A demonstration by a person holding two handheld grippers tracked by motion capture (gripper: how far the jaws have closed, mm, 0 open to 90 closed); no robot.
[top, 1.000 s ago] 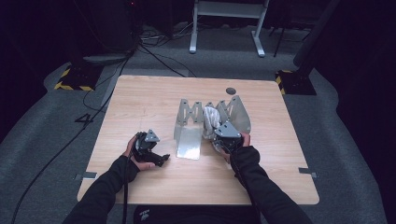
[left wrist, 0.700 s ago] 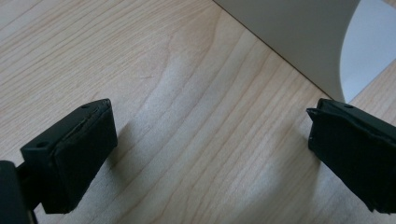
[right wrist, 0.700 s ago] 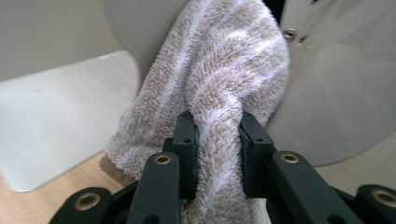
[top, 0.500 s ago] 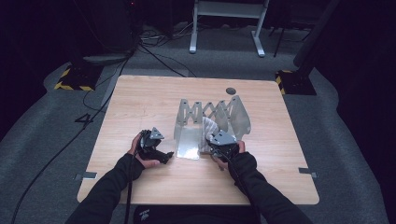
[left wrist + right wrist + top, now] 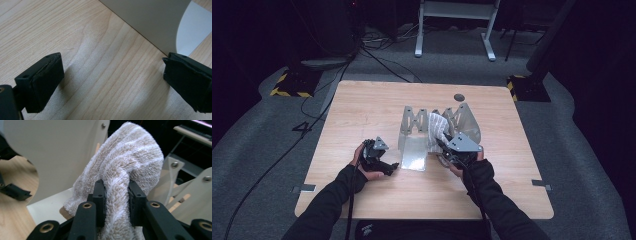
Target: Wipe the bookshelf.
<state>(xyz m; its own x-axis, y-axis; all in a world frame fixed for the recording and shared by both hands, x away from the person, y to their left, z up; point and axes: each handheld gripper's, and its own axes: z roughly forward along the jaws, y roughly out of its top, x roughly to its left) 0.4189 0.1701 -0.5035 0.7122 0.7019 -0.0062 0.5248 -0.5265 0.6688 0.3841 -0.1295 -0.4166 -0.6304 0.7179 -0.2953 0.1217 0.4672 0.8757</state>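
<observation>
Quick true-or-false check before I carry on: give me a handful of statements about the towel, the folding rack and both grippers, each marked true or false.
1. The right gripper is clamped on the striped towel. True.
2. The left gripper holds a corner of the towel. False: its jaws stand wide apart with only bare table between them.
3. The towel lies between the panels of the pale folding rack. True, as the high view shows it.
4. The towel is plain dark blue. False: it is beige with white stripes.
5. The left gripper rests near the rack's flat panel. True.
6. The rack stands on the floor. False: it stands on the wooden table.
</observation>
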